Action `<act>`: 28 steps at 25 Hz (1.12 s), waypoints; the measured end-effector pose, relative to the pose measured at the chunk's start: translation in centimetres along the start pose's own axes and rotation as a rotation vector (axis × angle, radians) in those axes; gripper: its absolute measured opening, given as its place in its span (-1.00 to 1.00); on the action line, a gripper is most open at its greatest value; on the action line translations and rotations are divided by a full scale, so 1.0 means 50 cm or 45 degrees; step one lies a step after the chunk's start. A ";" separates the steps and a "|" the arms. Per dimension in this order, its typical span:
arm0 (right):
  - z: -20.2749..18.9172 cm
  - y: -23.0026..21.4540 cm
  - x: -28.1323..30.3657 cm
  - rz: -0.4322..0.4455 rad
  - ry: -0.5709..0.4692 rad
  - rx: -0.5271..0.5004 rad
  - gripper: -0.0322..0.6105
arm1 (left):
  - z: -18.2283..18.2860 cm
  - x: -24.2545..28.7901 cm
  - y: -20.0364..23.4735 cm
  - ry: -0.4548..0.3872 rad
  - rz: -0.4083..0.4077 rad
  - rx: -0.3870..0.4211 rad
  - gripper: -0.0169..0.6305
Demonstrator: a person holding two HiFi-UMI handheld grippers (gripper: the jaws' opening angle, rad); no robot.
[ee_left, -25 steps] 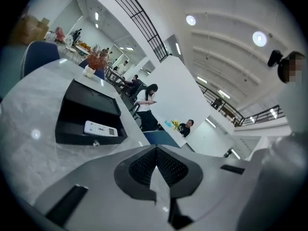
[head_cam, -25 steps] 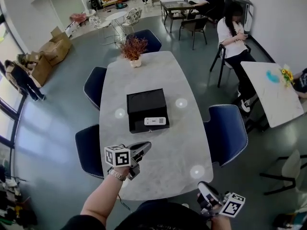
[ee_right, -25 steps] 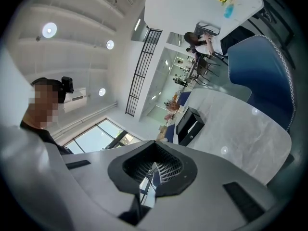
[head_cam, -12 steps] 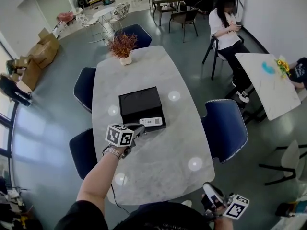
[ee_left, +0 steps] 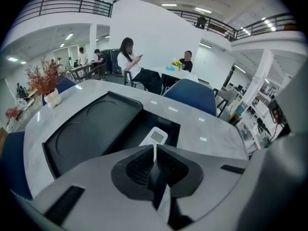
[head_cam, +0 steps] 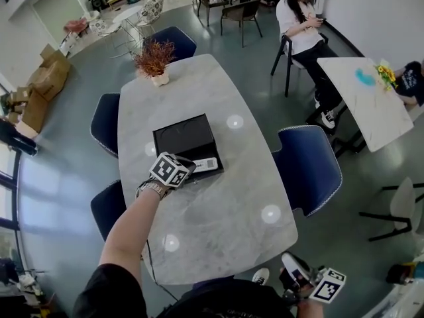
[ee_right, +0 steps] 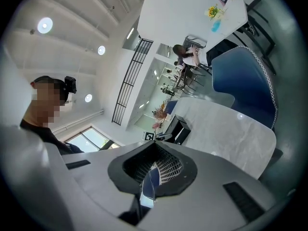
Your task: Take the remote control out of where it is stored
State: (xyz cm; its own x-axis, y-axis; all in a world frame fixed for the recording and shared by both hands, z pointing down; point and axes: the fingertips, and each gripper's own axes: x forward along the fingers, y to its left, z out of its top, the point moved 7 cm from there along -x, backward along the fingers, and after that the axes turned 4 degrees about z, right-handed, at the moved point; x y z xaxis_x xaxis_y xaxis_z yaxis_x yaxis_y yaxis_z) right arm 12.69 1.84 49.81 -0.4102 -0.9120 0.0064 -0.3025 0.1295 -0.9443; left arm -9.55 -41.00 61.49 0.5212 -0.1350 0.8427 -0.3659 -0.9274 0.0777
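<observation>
A white remote control [head_cam: 205, 163] [ee_left: 153, 137] lies in the open compartment at the near end of a black storage box [head_cam: 177, 141] [ee_left: 86, 131] on the grey marble table [head_cam: 218, 211]. My left gripper [head_cam: 188, 167] [ee_left: 154, 150] hovers at the box's near edge, its tips just short of the remote, jaws shut with nothing between them. My right gripper [head_cam: 289, 268] [ee_right: 152, 166] hangs low beyond the table's near right corner, shut and empty, pointing up and across the table.
A potted dried plant [head_cam: 154, 61] stands at the table's far end. Blue chairs [head_cam: 306, 167] flank both sides. A seated person [head_cam: 299, 25] and a second white table [head_cam: 371, 105] are to the right. Cardboard boxes [head_cam: 43, 78] sit far left.
My left gripper has travelled forward from the table's near part to the box, ending right by the remote. The right gripper has stayed low at the near right.
</observation>
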 end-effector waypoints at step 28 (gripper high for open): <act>-0.031 -0.007 -0.023 -0.106 -0.103 0.014 -0.88 | 0.014 0.122 0.026 0.306 -0.059 0.407 -0.45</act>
State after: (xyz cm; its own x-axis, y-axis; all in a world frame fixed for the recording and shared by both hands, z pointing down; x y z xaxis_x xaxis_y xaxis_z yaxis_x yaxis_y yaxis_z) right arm 11.95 3.43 50.66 -0.3129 -0.9480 0.0588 -0.3232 0.0481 -0.9451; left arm -6.32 -43.27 66.34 0.3227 -0.0403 0.9456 -0.0684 -0.9975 -0.0192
